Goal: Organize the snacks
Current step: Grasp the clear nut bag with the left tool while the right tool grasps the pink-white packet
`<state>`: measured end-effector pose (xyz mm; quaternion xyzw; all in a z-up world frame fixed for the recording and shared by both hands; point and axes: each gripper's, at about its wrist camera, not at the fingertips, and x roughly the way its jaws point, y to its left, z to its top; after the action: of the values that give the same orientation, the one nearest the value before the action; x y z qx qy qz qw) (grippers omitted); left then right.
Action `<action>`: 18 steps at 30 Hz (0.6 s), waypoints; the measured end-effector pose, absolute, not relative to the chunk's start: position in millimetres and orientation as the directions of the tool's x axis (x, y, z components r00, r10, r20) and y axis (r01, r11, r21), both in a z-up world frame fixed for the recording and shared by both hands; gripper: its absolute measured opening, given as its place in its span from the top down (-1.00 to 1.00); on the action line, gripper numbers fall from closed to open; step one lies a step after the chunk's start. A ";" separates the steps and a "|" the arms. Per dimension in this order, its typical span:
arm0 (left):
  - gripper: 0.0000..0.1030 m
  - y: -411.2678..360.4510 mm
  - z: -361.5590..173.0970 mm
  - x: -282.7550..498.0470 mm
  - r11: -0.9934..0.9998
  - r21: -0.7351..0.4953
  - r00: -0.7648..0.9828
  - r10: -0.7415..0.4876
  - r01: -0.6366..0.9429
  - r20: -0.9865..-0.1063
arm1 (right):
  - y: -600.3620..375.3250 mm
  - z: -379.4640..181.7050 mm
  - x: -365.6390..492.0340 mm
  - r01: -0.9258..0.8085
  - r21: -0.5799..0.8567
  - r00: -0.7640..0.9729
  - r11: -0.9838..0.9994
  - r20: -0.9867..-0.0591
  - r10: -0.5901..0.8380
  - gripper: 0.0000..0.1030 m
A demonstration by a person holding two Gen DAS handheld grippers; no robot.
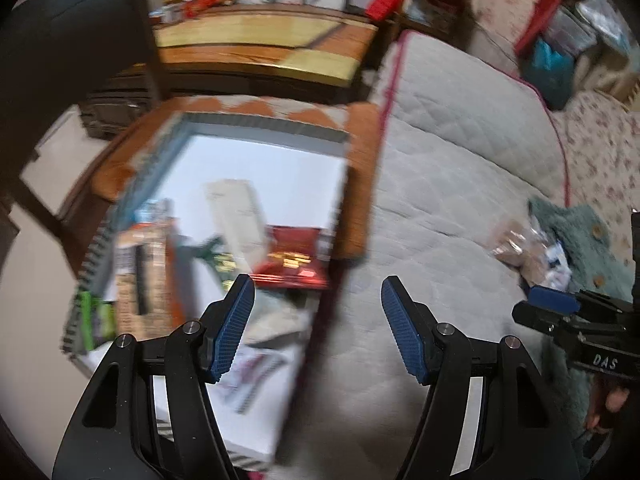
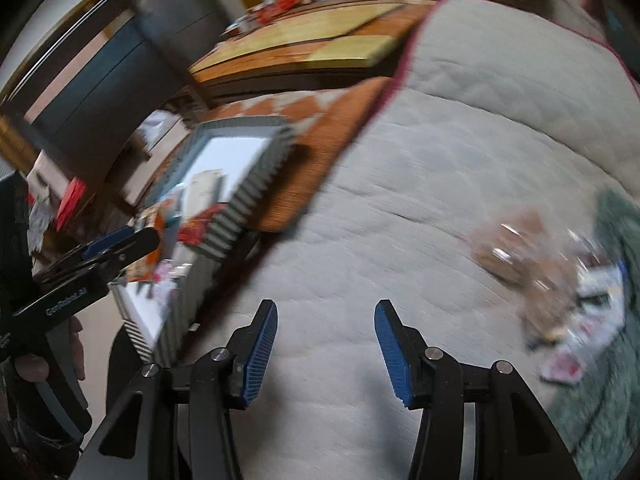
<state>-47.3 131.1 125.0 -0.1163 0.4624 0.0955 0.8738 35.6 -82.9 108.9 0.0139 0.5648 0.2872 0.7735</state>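
Observation:
A grey ribbed bin (image 1: 264, 126) with a white floor holds several snack packs, among them a red packet (image 1: 294, 258) and a pale box (image 1: 236, 212). My left gripper (image 1: 317, 284) hovers open over the bin's right edge with nothing between its fingers. On the quilted bedcover (image 2: 360, 200) to the right lies a loose clear bag of brown snacks (image 2: 516, 256) beside white and red packets (image 2: 592, 320). My right gripper (image 2: 326, 308) is open and empty above the bare quilt, left of that pile. The picture is blurred. The bin (image 2: 256, 184) shows at the left of the right wrist view.
The bin rests on an orange patterned cloth (image 1: 360, 184) over a low wooden stand. A teal fuzzy garment (image 1: 580, 240) lies under the loose snacks. A wooden table (image 1: 256, 40) with clutter stands behind. A hand (image 2: 48, 360) holds the left gripper.

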 end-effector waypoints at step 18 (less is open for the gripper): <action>-0.29 -3.3 81.3 51.9 0.966 -0.255 0.437 -0.244 0.033 -0.866 | -224.3 80.5 46.2 -0.197 0.331 0.267 0.923 -0.888 0.375 0.02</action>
<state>51.9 -3.3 81.3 -0.1006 0.5243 -0.0822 0.8416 46.2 -224.3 80.5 0.0771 0.5778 0.1806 0.7922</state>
